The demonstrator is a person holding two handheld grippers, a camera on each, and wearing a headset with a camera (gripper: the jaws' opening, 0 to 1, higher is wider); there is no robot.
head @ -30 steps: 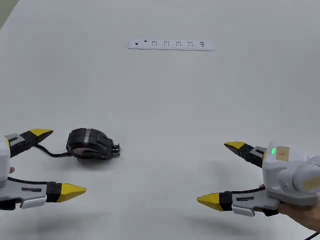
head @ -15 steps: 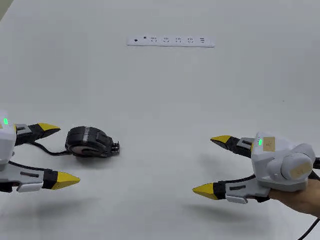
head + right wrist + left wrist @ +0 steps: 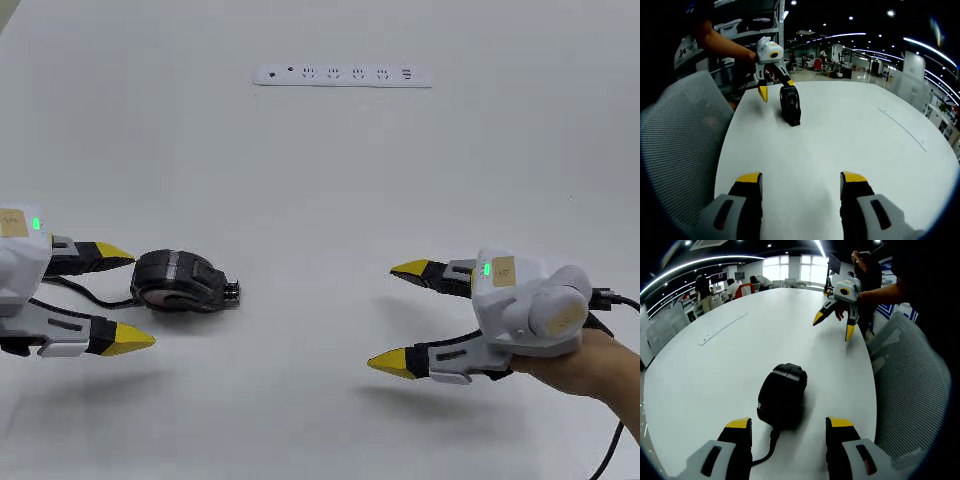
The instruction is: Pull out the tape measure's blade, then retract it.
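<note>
**While nothing's been grabbed yet, both grippers are lining up on the tape**

Since the blade isn't out at all, I'd call this the approach step.

Head view: the tape measure (image 3: 182, 283) lies on the white table (image 3: 320, 180). The left gripper (image 3: 133, 297) is just beside its back end, jaws spread and holding nothing. The right gripper (image 3: 390, 316) is well apart on the other side, also spread wide and empty. The case's small tab end (image 3: 232, 294) points toward it.

Left gripper view: here you get what the head view can't tell you. The case (image 3: 782, 395) sits just ahead of the two yellow tips, roughly centred on the gap between them, and its black cord (image 3: 771, 447) trails back between the jaws.

Right gripper view: the case (image 3: 790, 104) is far down the table, tab end facing this way, with the left gripper (image 3: 775, 89) at its far end.

My guess for next: left clamps the case, then right crosses over and pinches that tab. It's a small target, so it'll need careful aim.
</note>
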